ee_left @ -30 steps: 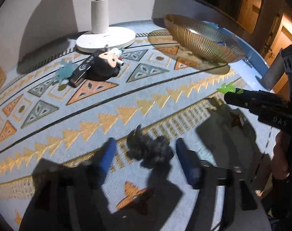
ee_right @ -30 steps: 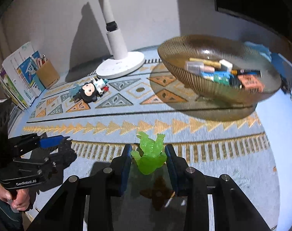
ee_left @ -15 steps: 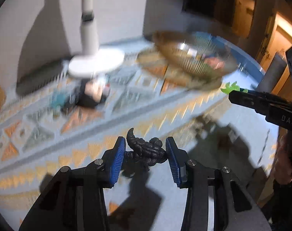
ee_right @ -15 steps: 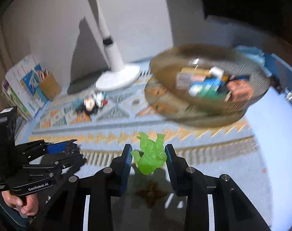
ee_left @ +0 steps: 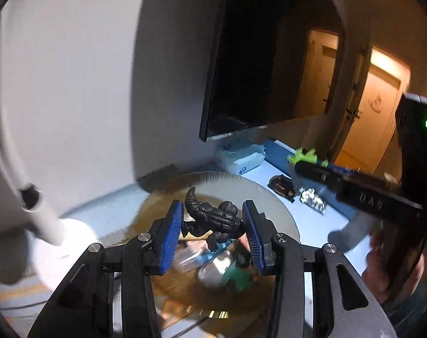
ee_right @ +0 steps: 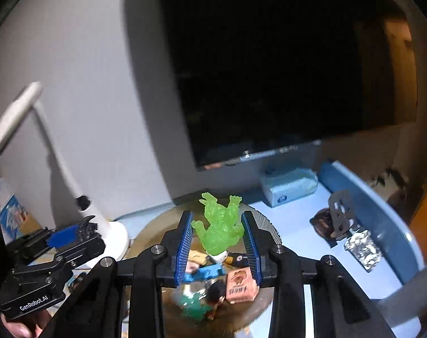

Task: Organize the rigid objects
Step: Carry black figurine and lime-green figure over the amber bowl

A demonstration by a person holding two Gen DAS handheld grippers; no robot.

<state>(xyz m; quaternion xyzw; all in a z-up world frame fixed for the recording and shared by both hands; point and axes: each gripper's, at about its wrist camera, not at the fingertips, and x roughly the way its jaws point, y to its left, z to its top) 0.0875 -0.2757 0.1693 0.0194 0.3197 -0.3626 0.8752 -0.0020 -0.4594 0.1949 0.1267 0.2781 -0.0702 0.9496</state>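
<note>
Your left gripper (ee_left: 212, 226) clamps the black dinosaur (ee_left: 213, 219); your right gripper (ee_right: 218, 233) clamps the green figure (ee_right: 219, 229). Both hang over the bowl (ee_left: 281, 205), directly below each toy.

The light blue table (ee_right: 306, 226) carries a ribbed amber glass bowl (ee_left: 281, 211) near its middle, with small items inside. A white lamp base (ee_right: 118, 236) stands just left of the bowl. A tissue pack (ee_right: 289, 186) lies near the wall behind. Right of the bowl lie a dark brown object (ee_right: 321, 222) and a crumpled foil packet (ee_right: 362, 249), close together.
</note>
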